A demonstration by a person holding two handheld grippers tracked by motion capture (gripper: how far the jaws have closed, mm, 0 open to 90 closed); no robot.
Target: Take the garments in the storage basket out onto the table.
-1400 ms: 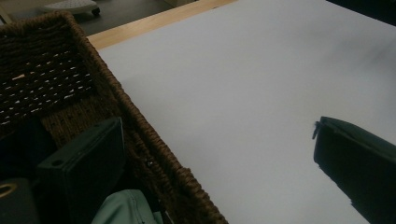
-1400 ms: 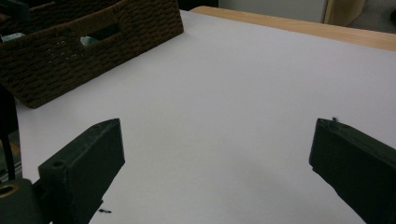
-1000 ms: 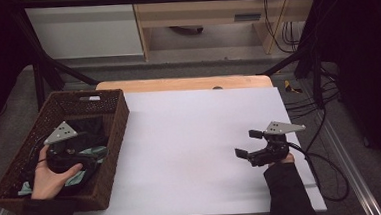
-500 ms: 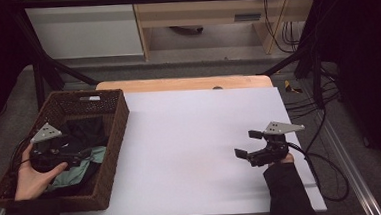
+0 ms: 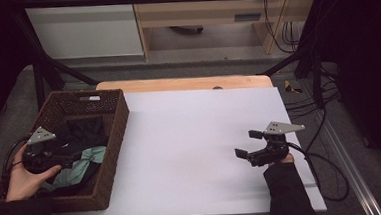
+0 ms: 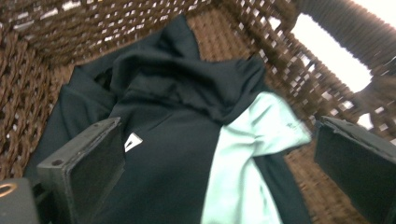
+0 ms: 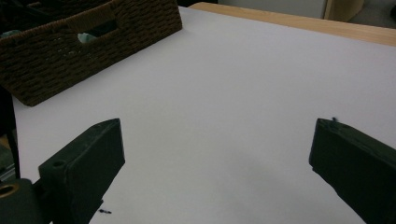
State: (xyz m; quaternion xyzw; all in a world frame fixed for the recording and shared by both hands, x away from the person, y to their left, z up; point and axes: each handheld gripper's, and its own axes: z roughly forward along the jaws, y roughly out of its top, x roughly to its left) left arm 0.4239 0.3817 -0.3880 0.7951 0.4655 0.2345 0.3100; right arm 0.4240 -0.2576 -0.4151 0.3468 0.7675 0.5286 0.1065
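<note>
Basket wall hides clothes beneath left gripper.

The right gripper is hovering over the white bench, its fingers standing wide apart. A wicker basket is sitting at the far left, a green cloth peeking through its handle hole.

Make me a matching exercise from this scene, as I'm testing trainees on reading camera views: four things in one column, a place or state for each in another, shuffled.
Things:
1. left claw
2. right claw
3. black garment
4. wicker basket

Places or states:
A. stands at the left edge of the white table
B. open, over bare white tabletop
C. lies crumpled in the basket with mint-green cloth
D. open, over the clothes in the basket

Pairs: 1-D, 2-B, 3-C, 4-A
</note>
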